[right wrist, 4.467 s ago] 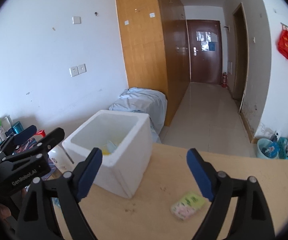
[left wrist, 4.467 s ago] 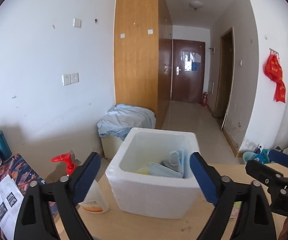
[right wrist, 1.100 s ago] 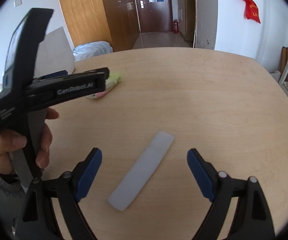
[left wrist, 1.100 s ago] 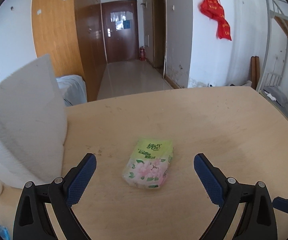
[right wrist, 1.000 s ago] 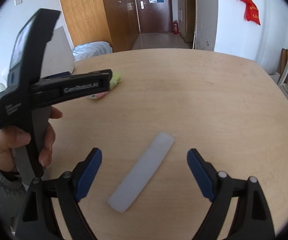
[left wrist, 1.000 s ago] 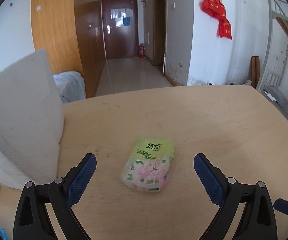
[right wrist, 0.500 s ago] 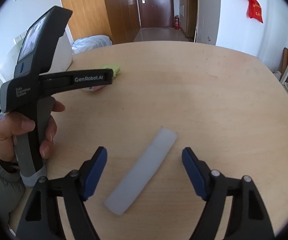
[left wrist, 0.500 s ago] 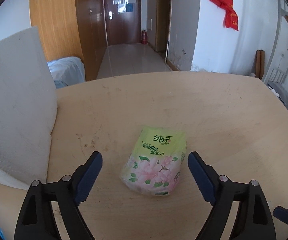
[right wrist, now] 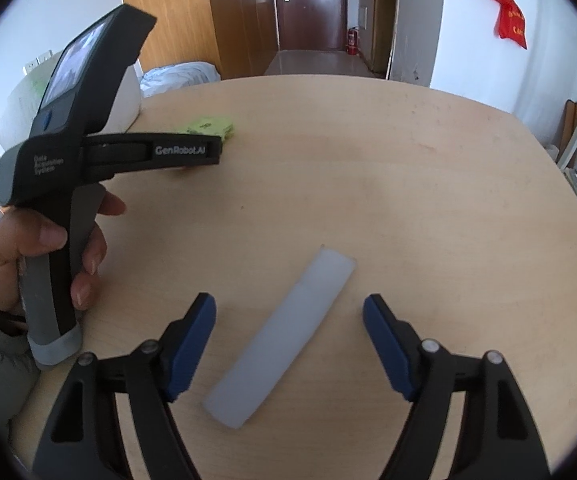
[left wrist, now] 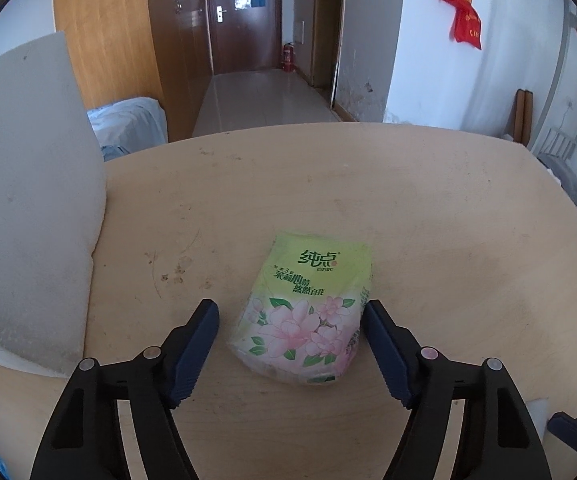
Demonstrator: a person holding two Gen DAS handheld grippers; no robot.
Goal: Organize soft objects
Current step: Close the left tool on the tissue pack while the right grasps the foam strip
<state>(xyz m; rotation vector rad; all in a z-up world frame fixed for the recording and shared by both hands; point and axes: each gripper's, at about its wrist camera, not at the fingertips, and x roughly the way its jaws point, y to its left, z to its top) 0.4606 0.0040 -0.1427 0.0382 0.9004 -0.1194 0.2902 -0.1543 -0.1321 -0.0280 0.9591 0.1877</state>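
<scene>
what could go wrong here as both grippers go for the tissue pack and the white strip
The left gripper, jaws just closing, straddles only the near end of the green flowered tissue pack, so the soft wrap may squash or tilt. The flat white foam strip lies diagonally between the right gripper jaws and could skid on the wooden table.

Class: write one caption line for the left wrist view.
Left gripper jaws, just closing, straddle a green floral tissue pack on the wooden table.

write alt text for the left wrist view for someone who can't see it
A green tissue pack printed with pink flowers lies on a wooden table, between the open blue-padded fingers of the left hand-held gripper, whose jaws have just been closing. A white foam box stands at the left, with a hallway and a dark door behind.
</scene>
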